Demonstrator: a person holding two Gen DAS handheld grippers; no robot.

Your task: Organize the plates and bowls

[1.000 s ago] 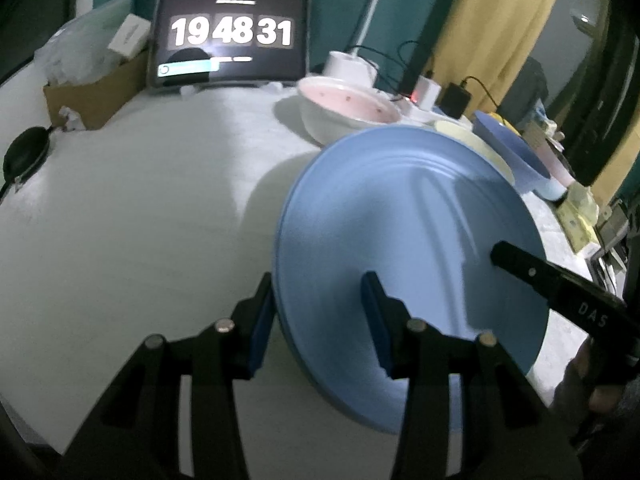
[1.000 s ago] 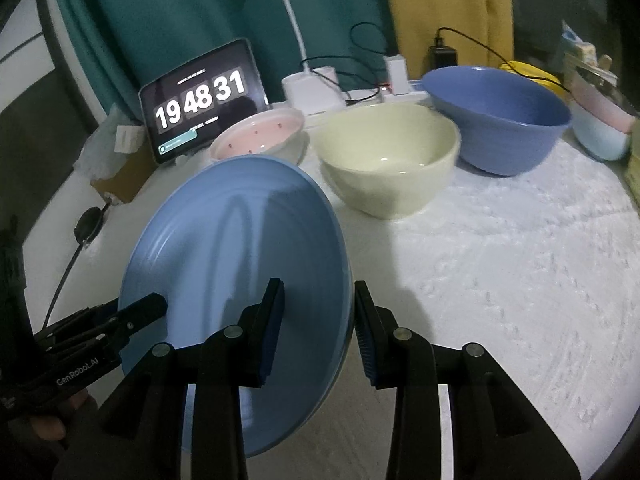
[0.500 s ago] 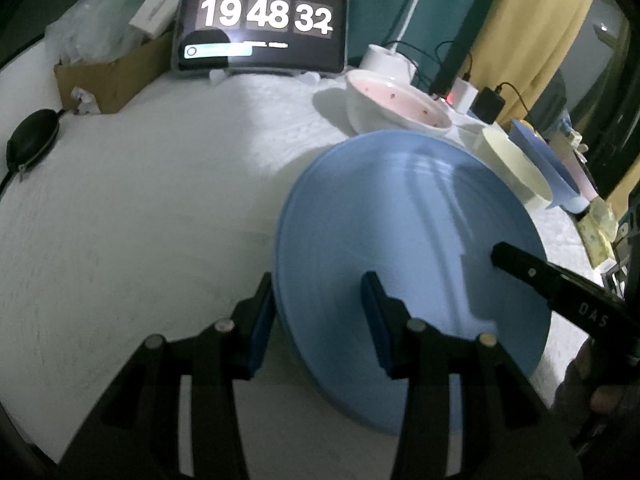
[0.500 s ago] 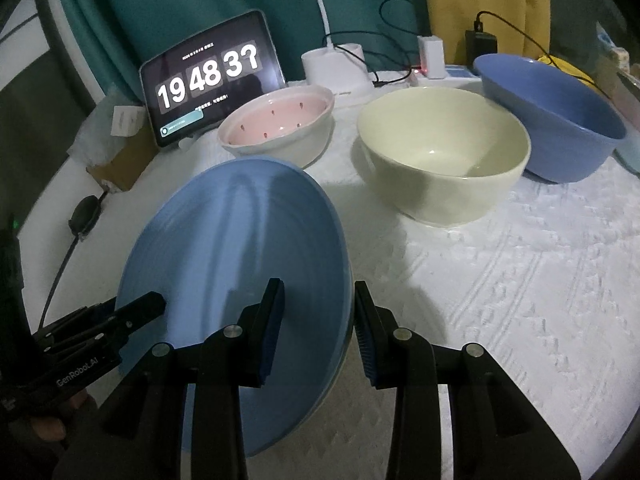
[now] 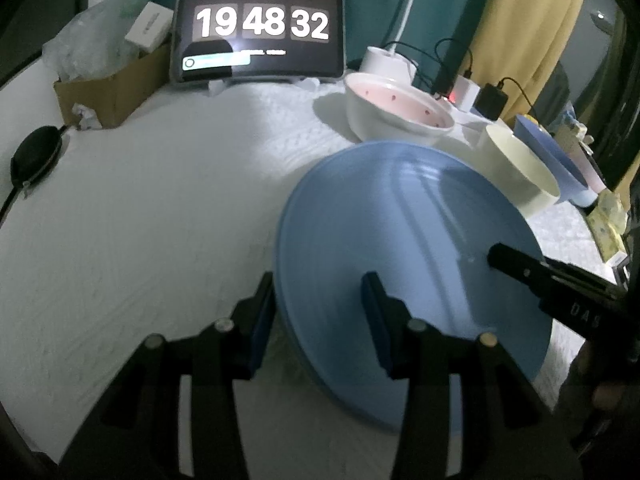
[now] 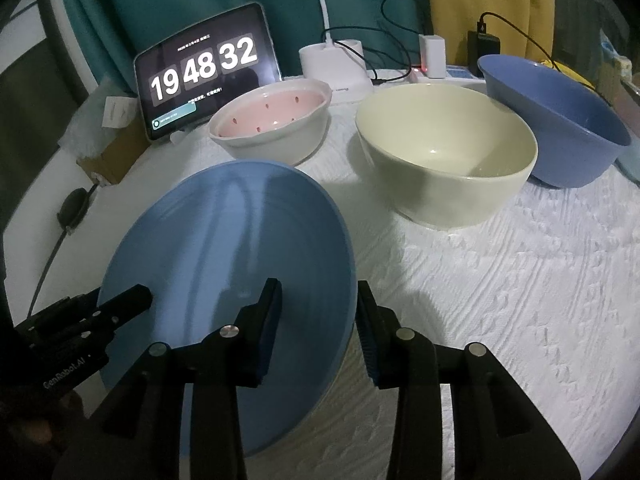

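Left claw (image 5: 318, 316): jaws straddle the left rim of the blue plate (image 5: 420, 260), one finger under, one over the face; pad contact isn't clear, can't tell if it's pinching. Right claw (image 6: 318, 320): same on the opposite rim, jaws have just been opening a touch, rim between them, grip also unclear. Plate sits tilted between the two claws, above the white textured tabletop (image 6: 520, 280).

Left view only: right claw's finger (image 5: 516, 268) lying over the plate's far side, cardboard box (image 5: 108, 92) and black pouch (image 5: 34, 156) far left of the claw.

Right view only: full bowl interiors ahead of the claw. Pink bowl (image 6: 272, 124) just beyond the plate, cream bowl (image 6: 446, 152) ahead-right, dark blue bowl (image 6: 560, 120) behind it, touching or nearly. Left claw's tip (image 6: 128, 300) on the plate's left.

Both: clock tablet (image 5: 258, 32) at the back.
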